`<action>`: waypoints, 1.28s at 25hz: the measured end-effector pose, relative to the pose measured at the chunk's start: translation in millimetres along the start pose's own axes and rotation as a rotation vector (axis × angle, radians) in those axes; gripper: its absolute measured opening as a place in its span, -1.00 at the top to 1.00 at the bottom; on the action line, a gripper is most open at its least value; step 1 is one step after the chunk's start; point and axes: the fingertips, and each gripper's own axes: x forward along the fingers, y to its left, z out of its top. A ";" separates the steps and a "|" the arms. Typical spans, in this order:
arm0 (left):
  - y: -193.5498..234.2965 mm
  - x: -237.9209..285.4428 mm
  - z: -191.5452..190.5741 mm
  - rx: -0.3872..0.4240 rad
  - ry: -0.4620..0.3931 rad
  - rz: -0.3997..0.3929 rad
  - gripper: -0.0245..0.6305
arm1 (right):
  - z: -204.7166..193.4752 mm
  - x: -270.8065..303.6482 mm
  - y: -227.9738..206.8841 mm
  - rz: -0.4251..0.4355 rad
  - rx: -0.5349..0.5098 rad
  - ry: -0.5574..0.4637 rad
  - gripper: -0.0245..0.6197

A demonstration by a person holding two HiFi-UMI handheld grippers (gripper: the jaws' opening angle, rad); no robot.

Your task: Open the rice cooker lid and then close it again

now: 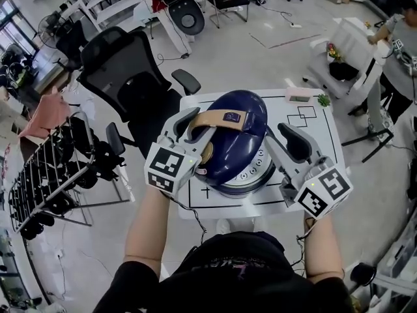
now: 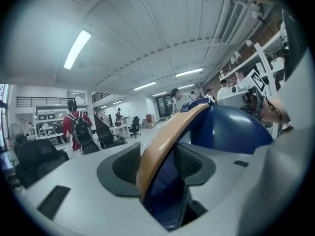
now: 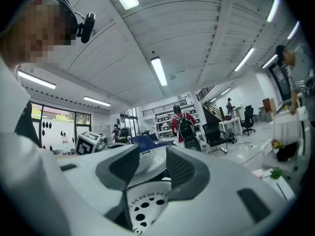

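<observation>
A navy rice cooker stands on the white table (image 1: 311, 175), its domed lid (image 1: 240, 135) (image 2: 231, 127) crossed by a tan carrying handle (image 1: 215, 119) (image 2: 167, 136). My left gripper (image 1: 195, 134) (image 2: 157, 163) is at the cooker's left and shut on that handle, which fills the gap between its pads. On the cooker's right, my right gripper (image 1: 285, 141) (image 3: 147, 168) is closed on the lid's silvery rim (image 3: 147, 162). Below the rim shows the silver control panel (image 1: 251, 173) (image 3: 147, 208) with round buttons. The right gripper's lower finger is hidden in the head view.
A black office chair (image 1: 130, 77) stands just behind the table's left corner, with a dark wire rack (image 1: 52, 175) further left. A small pink box (image 1: 300, 95) and a green sprig (image 1: 324, 100) lie at the table's far edge. A person (image 1: 397, 38) works at the far right.
</observation>
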 end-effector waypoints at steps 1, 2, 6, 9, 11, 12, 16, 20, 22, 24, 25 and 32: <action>4.1 -2.4 0.8 -0.018 -0.009 0.004 0.29 | 0.6 1.2 2.2 -0.002 -0.006 0.000 0.39; 8.2 -5.0 1.4 -0.035 -0.018 0.008 0.29 | 0.3 2.4 4.0 -0.004 -0.011 0.001 0.39; 23.7 -13.7 1.1 -0.108 -0.051 0.024 0.31 | -5.7 10.4 7.9 -0.015 -0.019 0.014 0.40; 30.6 -16.9 -0.2 -0.148 -0.063 0.023 0.32 | -8.9 18.9 11.5 -0.018 -0.026 0.023 0.39; 33.8 -18.7 -0.8 -0.166 -0.072 0.023 0.32 | -9.3 23.9 15.0 -0.017 -0.030 0.025 0.39; 35.6 -19.9 -1.1 -0.177 -0.077 0.022 0.32 | -9.5 26.2 17.0 -0.017 -0.032 0.026 0.39; 45.2 -25.1 -2.5 -0.218 -0.093 0.025 0.33 | -10.9 34.0 23.5 -0.019 -0.034 0.029 0.40; 56.5 -30.3 -5.4 -0.260 -0.106 0.029 0.35 | -13.4 41.3 28.7 -0.019 -0.034 0.035 0.39; 61.5 -32.4 -7.8 -0.274 -0.110 0.031 0.36 | -15.3 45.5 30.8 -0.018 -0.035 0.038 0.39; 65.9 -34.0 -9.9 -0.284 -0.111 0.032 0.38 | -16.9 50.1 32.7 -0.014 -0.036 0.042 0.40; 68.2 -34.8 -11.0 -0.292 -0.113 0.033 0.38 | -17.7 52.7 33.6 -0.012 -0.036 0.043 0.39; 85.2 -42.3 -17.7 -0.306 -0.121 0.045 0.41 | -22.5 70.2 38.4 -0.008 -0.033 0.053 0.39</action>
